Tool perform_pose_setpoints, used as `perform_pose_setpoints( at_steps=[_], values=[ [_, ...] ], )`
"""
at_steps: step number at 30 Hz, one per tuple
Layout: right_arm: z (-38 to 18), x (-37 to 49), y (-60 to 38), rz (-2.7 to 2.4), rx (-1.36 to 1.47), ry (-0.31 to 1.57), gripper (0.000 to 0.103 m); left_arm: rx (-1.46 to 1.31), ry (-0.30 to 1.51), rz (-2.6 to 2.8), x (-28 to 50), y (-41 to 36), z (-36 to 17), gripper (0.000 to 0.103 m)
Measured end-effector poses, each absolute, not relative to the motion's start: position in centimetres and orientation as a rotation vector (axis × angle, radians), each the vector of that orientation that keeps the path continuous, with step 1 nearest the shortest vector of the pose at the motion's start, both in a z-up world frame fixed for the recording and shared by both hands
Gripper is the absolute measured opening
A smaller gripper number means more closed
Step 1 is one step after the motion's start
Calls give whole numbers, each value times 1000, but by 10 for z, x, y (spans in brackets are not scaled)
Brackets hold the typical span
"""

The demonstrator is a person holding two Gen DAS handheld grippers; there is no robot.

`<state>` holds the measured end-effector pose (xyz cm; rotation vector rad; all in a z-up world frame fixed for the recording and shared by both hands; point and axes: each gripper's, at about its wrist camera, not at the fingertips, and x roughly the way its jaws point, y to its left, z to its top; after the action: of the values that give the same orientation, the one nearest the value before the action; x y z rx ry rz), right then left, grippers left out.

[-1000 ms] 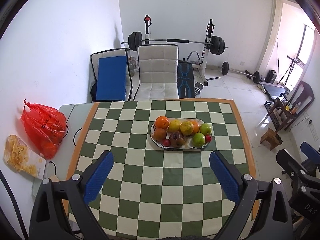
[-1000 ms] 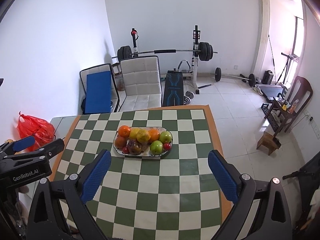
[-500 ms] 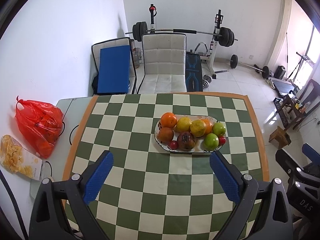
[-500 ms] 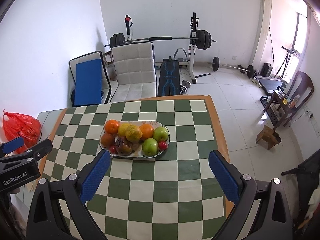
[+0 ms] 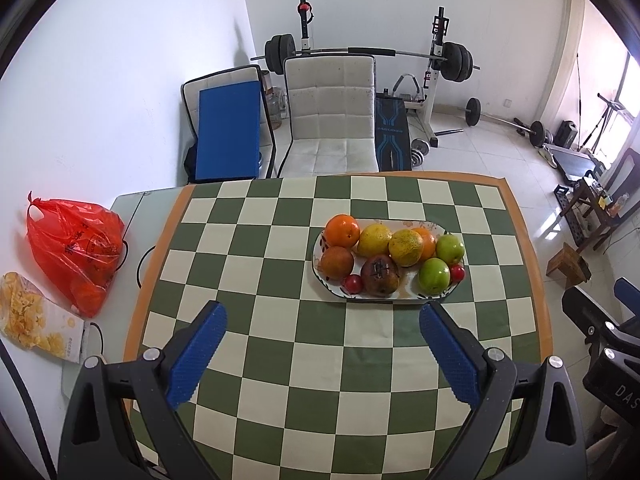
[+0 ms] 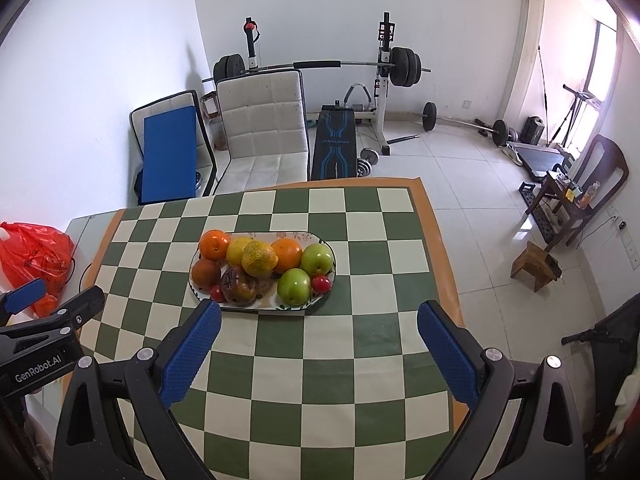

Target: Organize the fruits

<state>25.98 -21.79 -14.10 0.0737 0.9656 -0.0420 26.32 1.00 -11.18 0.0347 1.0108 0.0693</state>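
An oval patterned plate point(image 5: 404, 299) point(image 6: 264, 307) sits mid-table on the green-and-white checked cloth, piled with oranges point(image 5: 342, 231), yellow citrus point(image 5: 406, 247), two green apples point(image 5: 434, 276), a dark brown fruit point(image 5: 380, 275) and small red fruits point(image 5: 353, 283). My left gripper point(image 5: 322, 350) hangs open above the near cloth, short of the plate. My right gripper point(image 6: 318, 348) is open too, its left fingertip point(image 6: 208, 316) near the plate's front rim. Nothing is held. Each gripper shows at the edge of the other's view.
A red plastic bag point(image 5: 74, 246) and a snack packet point(image 5: 32, 326) lie on the table's bare left strip. Behind the table stand a white chair point(image 5: 332, 120), a blue-cushioned chair point(image 5: 228, 136) and a barbell rack point(image 5: 368, 54). A small wooden stool point(image 6: 534, 266) is on the floor at right.
Both grippers have moved forward and lower toward the plate, which now sits larger and nearer in both views. Their jaws stayed open.
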Motion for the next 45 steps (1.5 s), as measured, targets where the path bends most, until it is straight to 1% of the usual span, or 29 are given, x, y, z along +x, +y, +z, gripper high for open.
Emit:
perform_pose_setpoints(
  at_steps=[9,12,35,45],
  values=[
    [-141,259,-217,-45,66,964,101,40,994,67,262,9,-111,99],
    [-141,259,-217,-45,68,962,101,37,991,66,260,8,-110,103],
    [-139,246,-219,-51,67,953,101,54,973,57,250,-3,-101,103],
    [-126,242,-220,-54,69,941,101,49,968,51,247,-4,-99,103]
  ],
)
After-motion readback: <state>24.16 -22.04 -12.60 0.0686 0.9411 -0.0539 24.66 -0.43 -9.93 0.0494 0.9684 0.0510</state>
